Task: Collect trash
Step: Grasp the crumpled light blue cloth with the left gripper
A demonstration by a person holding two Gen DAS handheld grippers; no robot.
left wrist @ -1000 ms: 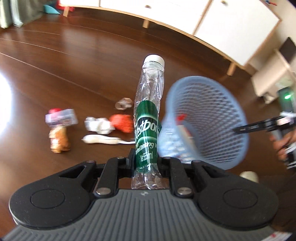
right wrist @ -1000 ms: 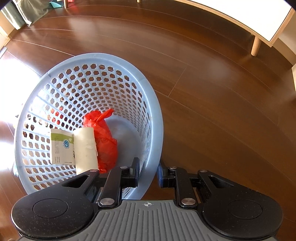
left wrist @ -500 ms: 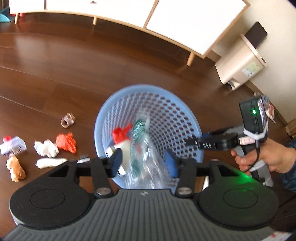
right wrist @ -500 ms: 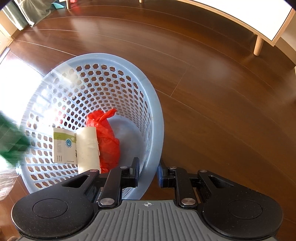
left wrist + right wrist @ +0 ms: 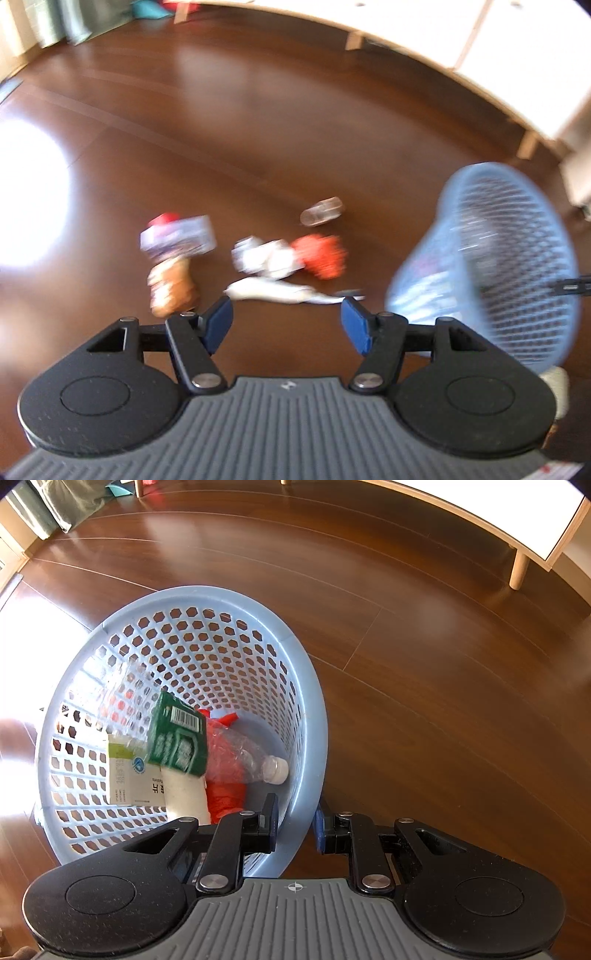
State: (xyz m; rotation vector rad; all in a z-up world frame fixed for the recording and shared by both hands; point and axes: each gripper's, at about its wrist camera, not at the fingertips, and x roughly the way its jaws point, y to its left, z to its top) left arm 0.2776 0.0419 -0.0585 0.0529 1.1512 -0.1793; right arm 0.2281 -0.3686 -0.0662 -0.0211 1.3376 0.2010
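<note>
1. Basket (image 5: 306, 716): pale blue, perforated, tipped on the wooden floor (image 5: 424, 686). My right gripper (image 5: 295, 825) pinches its near rim, one finger inside, one outside.
2. Contents, seen only in the right wrist view: clear bottle (image 5: 236, 753) with green label, cap toward the base; red bag (image 5: 225, 794); white carton (image 5: 125, 771); white roll (image 5: 184, 794).
3. Left gripper (image 5: 286, 325): jaws have just been opening and stand wide, nothing between them.
4. Loose trash, seen only in the left wrist view, blurred, lying on the floor left of the basket (image 5: 517, 266): long white piece (image 5: 269, 290) nearest the tongs, white wad (image 5: 266, 256), orange scrap (image 5: 321, 253), clear cup (image 5: 321, 214), brown packet (image 5: 171, 286), red-capped pack (image 5: 177, 236).
5. Step in hand, my judgement: fetch the next piece. I would centre the open jaws over the long white piece across its narrow width, close only once both pads flank it, and keep the basket tilted.
</note>
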